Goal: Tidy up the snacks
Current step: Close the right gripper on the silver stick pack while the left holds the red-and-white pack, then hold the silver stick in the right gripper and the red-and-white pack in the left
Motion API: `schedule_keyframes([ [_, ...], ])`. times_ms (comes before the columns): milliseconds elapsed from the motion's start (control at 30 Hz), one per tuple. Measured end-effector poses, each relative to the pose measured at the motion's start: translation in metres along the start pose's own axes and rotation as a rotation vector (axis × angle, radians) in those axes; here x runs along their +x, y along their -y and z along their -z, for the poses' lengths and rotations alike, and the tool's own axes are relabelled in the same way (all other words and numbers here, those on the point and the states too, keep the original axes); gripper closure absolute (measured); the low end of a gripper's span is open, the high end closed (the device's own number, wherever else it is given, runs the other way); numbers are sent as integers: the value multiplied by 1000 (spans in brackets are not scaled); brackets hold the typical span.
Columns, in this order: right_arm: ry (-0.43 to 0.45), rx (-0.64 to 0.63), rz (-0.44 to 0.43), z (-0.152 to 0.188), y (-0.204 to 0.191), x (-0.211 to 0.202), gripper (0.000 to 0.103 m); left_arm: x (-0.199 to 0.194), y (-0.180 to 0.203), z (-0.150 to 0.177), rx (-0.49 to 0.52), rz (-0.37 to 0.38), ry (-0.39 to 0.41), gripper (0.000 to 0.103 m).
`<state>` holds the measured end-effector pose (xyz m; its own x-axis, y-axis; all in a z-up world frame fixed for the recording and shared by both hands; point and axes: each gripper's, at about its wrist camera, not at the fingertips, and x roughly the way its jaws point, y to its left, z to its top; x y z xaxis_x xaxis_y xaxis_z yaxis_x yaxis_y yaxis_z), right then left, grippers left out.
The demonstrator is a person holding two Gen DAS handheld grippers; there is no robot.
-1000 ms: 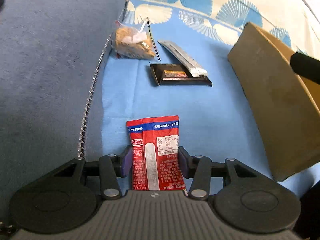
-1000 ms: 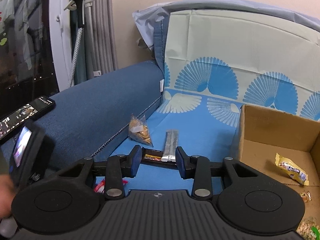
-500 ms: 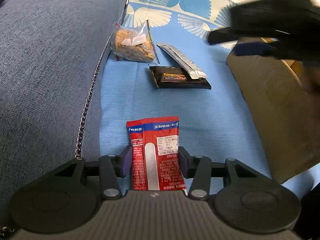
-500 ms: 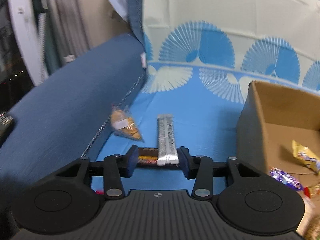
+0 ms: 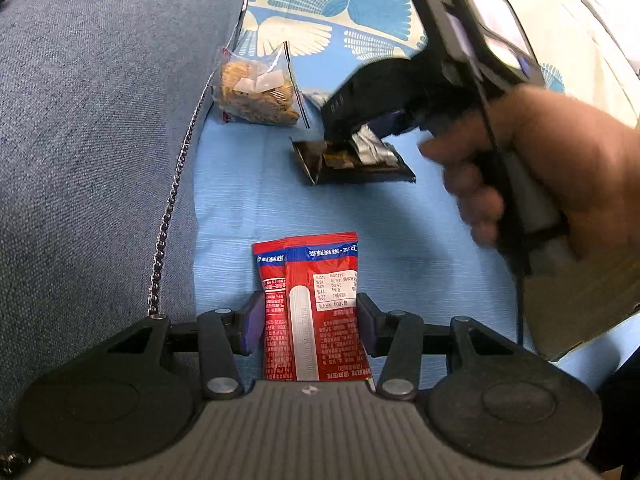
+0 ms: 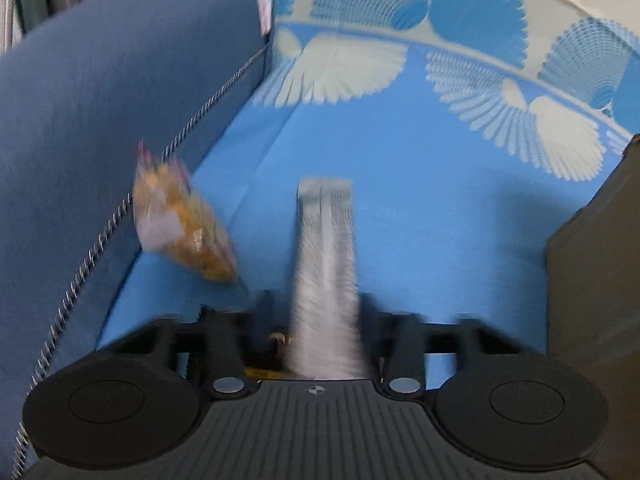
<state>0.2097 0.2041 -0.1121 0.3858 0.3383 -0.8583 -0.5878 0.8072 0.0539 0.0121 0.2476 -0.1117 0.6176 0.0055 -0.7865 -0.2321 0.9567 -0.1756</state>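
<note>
Two edges hemmed the blue cloth: the sofa arm filling the left of the frame, and the cardboard box at the right. Bare cloth lay open in the middle and toward the top. In the left wrist view, the right gripper and the hand holding it filled the upper right. Its jaws were closing, with the silver packet between them, lying over a black packet; blur hid whether the pads pressed. A clear bag of snacks sat against the sofa arm. At bottom centre, the left gripper clenched two red packets.
</note>
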Motion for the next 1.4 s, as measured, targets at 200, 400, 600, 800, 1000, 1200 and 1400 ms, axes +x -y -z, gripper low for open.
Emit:
schedule_keyframes([
  [200,-8,-93,-47,31,-3,-21,74,-1,-1,0,-3,6,3,50],
  [400,-11,-73,-62,52,6,-71,76,-1,-1,0,-13,-4,-7,50],
  [600,96,-34,-94,66,20,-151,76,-3,-1,0,-23,6,5,50],
  [800,158,-29,-163,105,17,-209,75,-5,0,0,-25,6,12,50],
  [1000,134,50,-159,167,13,-200,75,-9,2,-1,-16,-3,26,50],
  [1200,41,-20,-85,196,-12,-160,75,-12,4,0,-2,3,19,50],
  [1400,30,14,-56,203,-14,-141,70,-12,4,0,14,29,-3,50],
])
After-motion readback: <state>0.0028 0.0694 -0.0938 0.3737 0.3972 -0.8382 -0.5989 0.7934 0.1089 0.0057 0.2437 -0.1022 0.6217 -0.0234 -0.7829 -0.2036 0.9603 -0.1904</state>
